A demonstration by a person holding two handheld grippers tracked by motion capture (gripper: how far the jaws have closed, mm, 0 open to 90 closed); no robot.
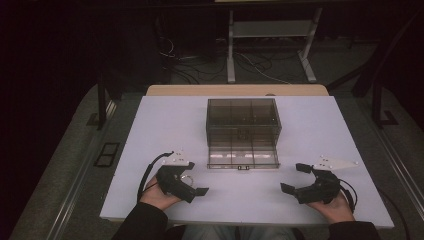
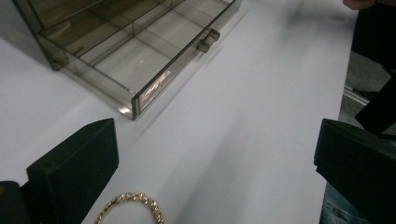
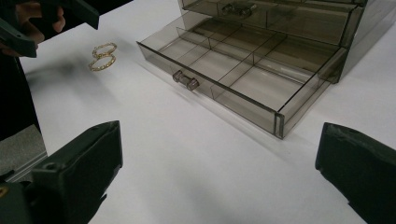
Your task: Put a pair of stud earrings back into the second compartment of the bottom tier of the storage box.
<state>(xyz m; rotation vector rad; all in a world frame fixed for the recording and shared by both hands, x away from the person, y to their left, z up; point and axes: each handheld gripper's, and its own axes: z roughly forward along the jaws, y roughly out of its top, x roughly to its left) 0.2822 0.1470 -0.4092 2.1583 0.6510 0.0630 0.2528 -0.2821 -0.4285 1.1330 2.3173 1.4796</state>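
A smoky clear drawer box stands mid-table with its bottom drawer pulled out toward me; the drawer's divided compartments look bare, and its small knob faces the front. Two gold chain bracelets lie on the white table left of the drawer. One bracelet lies just inside the left jaw of my left gripper, which is open and holds nothing. My right gripper is open too, resting at the front right and aimed at the drawer.
The white table has free room on both sides of the box. The front edge is close to the left gripper. Beyond the table are a dark floor, cables and a metal stand.
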